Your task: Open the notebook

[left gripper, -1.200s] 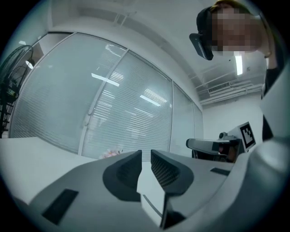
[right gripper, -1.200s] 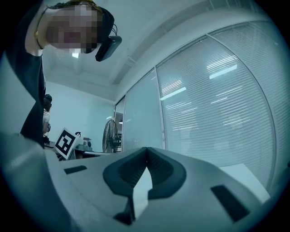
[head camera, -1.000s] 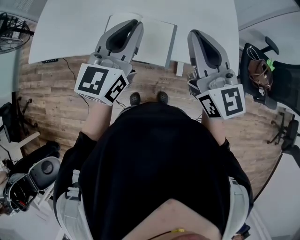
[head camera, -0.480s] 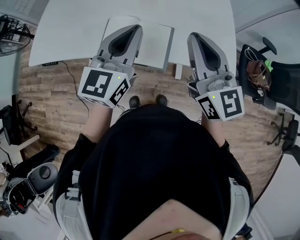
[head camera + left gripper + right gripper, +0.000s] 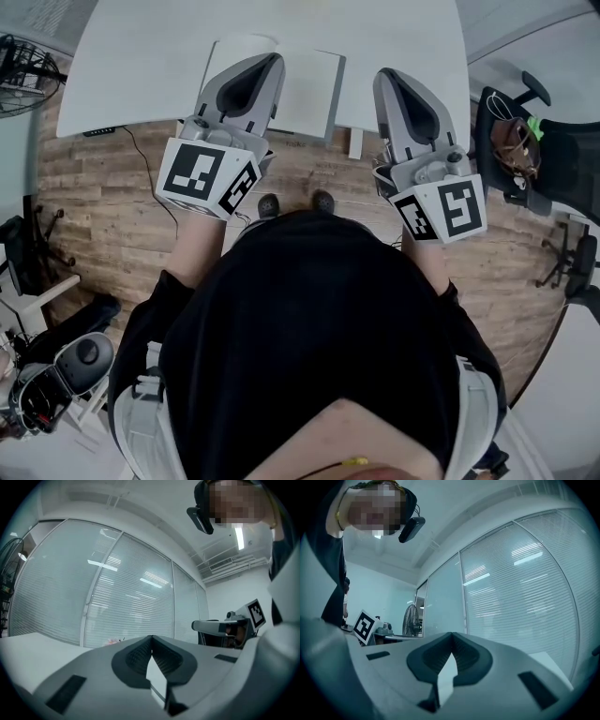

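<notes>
Notebook (image 5: 314,84) lies flat on the white table (image 5: 141,66), at twelve o'clock from the person. The left gripper (image 5: 270,59) hangs over the notebook's left part, jaws together on nothing. The right gripper (image 5: 385,75), at its three o'clock, is likewise closed.

The notebook (image 5: 305,89) lies flat on the white table (image 5: 141,66), close to the table's near edge and roughly midway along it. It is a pale, off-white rectangle, barely darker than the tabletop, set slightly askew to the table's edge. A thin grey band runs down its right side and along its near edge, where its thickness shows. Its visible face is plain and unmarked. The left gripper (image 5: 269,62) covers its left part in the head view, so whether the cover is lifted there cannot be told.
</notes>
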